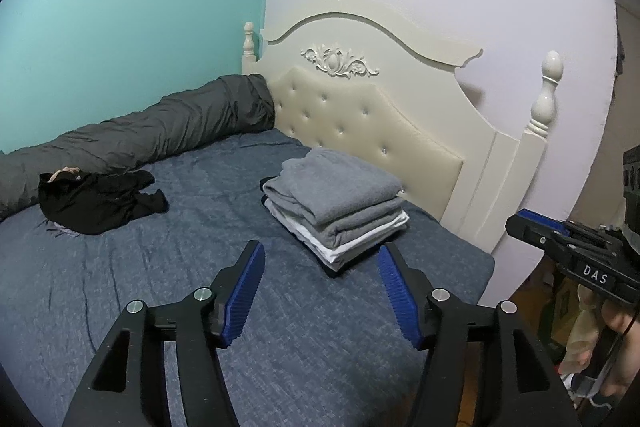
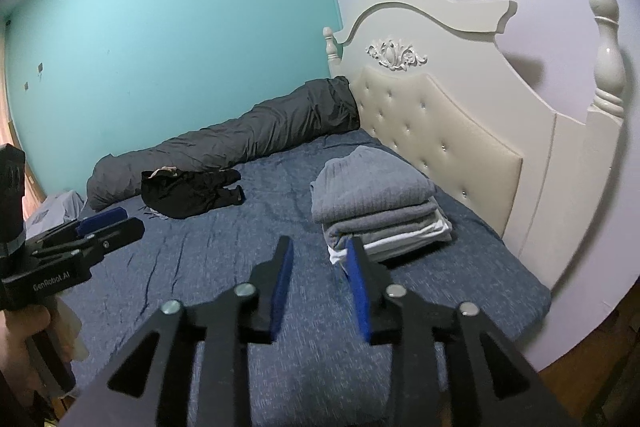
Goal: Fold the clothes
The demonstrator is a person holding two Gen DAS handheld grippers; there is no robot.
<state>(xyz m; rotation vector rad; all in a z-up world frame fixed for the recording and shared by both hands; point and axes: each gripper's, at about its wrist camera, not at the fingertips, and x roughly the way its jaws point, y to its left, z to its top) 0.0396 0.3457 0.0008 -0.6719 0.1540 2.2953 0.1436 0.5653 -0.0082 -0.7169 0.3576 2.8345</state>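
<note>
The stack of folded clothes (image 1: 334,209) served as the reference point and lay on the blue bed sheet (image 1: 160,287), close beside the cream padded headboard (image 1: 360,115). A grey knitted garment (image 2: 370,183) sat uppermost, with further grey layers and white layers beneath it; the lowest layer appeared dark, though the view at that edge was too poor to be certain. The left gripper (image 1: 320,259) hovered in front of the stack with its blue-padded fingers (image 1: 244,291) spread wide and nothing between them. The right gripper (image 2: 320,255) hovered just in front of the stack's near corner, its fingers parted by a narrower gap, likewise holding nothing; one blue pad (image 2: 358,287) overlapped the stack in the right wrist view, but no contact could be confirmed. Neither gripper touched the stack. Well to the left of the stack, an unfolded black garment (image 1: 100,203) lay crumpled on the sheet. Behind it, a long dark grey rolled duvet (image 1: 160,131) ran along the turquoise wall (image 1: 140,7) to the headboard's far end. A hand (image 2: 20,339) gripping the left gripper's handle was visible at the frame edge.
</note>
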